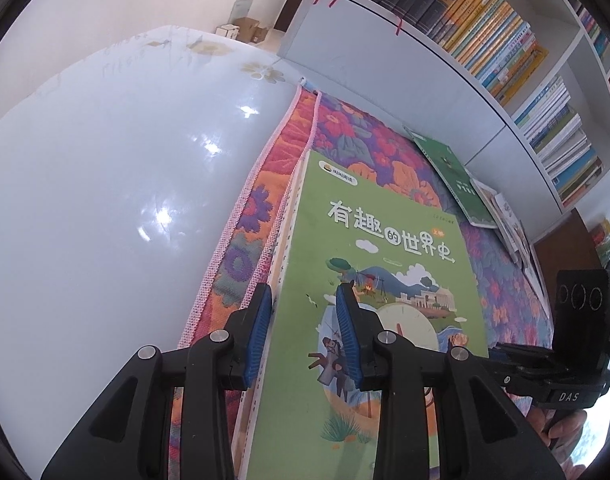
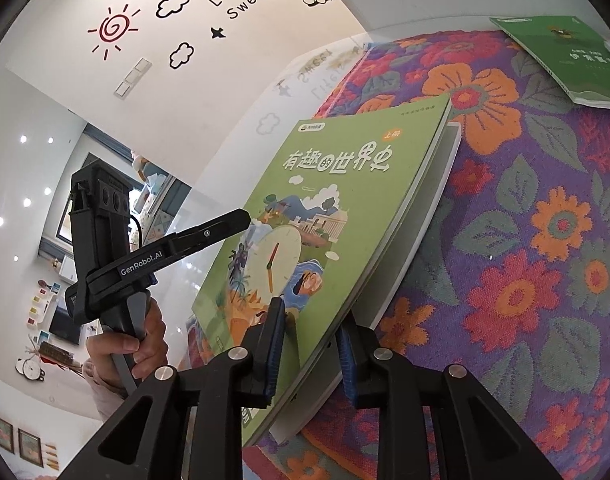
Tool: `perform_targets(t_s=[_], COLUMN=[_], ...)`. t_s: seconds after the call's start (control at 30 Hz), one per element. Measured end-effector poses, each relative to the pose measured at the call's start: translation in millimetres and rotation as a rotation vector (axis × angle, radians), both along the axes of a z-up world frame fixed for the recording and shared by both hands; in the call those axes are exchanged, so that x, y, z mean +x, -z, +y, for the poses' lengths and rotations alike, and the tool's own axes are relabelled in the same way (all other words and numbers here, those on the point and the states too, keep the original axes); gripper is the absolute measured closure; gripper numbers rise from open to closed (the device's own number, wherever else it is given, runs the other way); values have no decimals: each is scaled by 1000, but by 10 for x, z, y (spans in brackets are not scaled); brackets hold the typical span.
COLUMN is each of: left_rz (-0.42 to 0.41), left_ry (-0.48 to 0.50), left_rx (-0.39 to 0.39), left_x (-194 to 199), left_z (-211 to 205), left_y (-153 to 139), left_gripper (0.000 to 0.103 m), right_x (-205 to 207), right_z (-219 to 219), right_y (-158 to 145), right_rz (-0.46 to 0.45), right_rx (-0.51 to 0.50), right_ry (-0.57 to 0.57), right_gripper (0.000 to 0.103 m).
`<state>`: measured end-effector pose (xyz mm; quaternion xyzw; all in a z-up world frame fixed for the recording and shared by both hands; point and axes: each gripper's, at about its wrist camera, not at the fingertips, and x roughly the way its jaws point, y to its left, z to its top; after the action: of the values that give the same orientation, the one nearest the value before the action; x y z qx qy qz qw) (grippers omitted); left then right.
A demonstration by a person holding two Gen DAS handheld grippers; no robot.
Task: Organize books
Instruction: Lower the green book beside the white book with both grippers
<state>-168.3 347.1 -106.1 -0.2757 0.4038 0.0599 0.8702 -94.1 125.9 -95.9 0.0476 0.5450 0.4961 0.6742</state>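
Left gripper [image 1: 305,334] has its jaws clamped on the green book's [image 1: 369,280] left edge; right gripper [image 2: 311,350] clamps its jaws on the opposite edge, lifting the book tilted over the floral cloth [image 2: 525,260], darker green book [image 2: 561,56] beyond.

My table [image 1: 105,200] is glossy white, with a floral cloth [image 1: 345,136] spread over its right part, pink-edged; on the cloth, nearest me, sits a light green picture book [image 1: 385,248] atop a white-edged book [image 2: 425,216] beneath it; beyond that green book, toward the bookcase [image 1: 485,92], lies a dark green book [image 1: 453,176]; just right of the dark green one, a few pale books [image 1: 509,224] lie overlapping.
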Motion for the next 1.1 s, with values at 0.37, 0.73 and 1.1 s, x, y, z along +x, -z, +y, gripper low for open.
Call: perform_targets(t_s=[0.37, 0.73, 1.1], left_rz=[13, 14, 2], left_ry=[-56, -81, -113], left_rx=[37, 45, 40], left_x=[-41, -54, -102], left_z=[52, 88, 169], left_y=[10, 33, 34], left_gripper=[72, 71, 71], right_x=[-96, -72, 121], right_z=[10, -47, -97], right_y=[-84, -187, 31], right_rz=[-42, -118, -12], right_rx=[-83, -167, -147], right_ry=[43, 76, 101], right_gripper=[73, 72, 72])
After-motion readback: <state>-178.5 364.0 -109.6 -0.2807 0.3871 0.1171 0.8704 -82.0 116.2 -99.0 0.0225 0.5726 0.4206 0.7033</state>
